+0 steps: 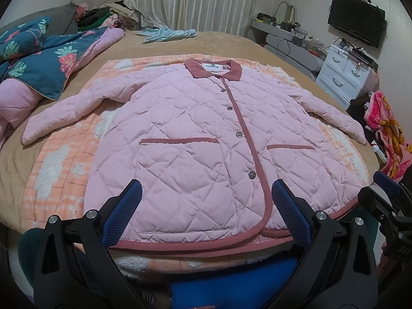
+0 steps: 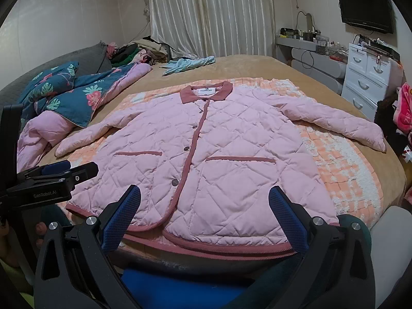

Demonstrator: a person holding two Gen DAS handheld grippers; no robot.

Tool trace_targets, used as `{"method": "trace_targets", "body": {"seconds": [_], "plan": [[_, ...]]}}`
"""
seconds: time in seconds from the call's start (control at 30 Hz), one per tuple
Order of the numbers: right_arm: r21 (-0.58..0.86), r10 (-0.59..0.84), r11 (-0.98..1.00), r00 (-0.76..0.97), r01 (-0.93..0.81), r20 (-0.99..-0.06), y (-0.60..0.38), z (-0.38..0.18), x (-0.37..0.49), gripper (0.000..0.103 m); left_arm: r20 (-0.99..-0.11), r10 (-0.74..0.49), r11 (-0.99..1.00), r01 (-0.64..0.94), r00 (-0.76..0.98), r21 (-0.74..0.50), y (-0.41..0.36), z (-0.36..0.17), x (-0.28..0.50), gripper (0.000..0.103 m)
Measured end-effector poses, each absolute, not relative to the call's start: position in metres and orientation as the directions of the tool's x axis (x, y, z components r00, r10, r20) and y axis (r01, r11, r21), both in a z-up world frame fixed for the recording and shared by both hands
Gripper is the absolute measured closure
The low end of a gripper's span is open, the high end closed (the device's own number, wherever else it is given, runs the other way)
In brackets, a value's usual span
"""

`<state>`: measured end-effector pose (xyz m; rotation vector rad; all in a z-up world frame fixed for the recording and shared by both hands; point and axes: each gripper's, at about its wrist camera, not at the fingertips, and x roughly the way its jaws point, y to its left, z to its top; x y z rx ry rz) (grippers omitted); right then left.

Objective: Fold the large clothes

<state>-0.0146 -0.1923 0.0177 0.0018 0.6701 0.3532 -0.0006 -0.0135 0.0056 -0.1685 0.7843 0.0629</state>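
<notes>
From the left wrist view, a pink quilted jacket (image 1: 195, 134) lies front-up and buttoned on an orange-and-white checked blanket (image 1: 59, 164), which is spread over the tan bedcover (image 1: 231, 43). Its dusty-rose collar (image 1: 213, 69) points away from the camera and both sleeves stretch out to the sides. The left gripper (image 1: 206, 206) hangs over the jacket's near hem with its jaws spread wide and nothing between them; its blue pads (image 1: 123, 213) frame the lower front panel and the trimmed edge, and whether they touch the cloth cannot be told. The right gripper (image 1: 386, 195) shows at the jacket's right hem corner, too partly seen to judge its opening. From the right wrist view, the jacket (image 2: 221, 154) again lies flat on the checked blanket (image 2: 347, 170), collar (image 2: 206, 92) far from the camera. The right gripper (image 2: 204, 207) is held wide open and empty above the hem, just right of the button placket. The left gripper (image 2: 59, 172) sits beside the jacket's left hem corner. A floral quilt (image 2: 77, 95) is bunched left of the jacket.
</notes>
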Motion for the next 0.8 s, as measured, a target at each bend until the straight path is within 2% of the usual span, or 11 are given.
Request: {"method": "trace_targets", "body": {"seconds": [0.43,0.8], "plan": [[0.119,0.322,0.94,0.719,-0.319,-0.616,-0.194,0.012,-0.01,0.004,-0.711,-0.012,0.984,-0.117,0.703,-0.132,-0.014,0.005,0.002,0.009],[0.101,0.316,0.938,0.703,-0.331,-0.637,-0.186,0.022,0.028,0.004,-0.725,-0.035,0.978,-0.126,0.688,-0.168,0.003,0.007,0.043,0.009]]}}
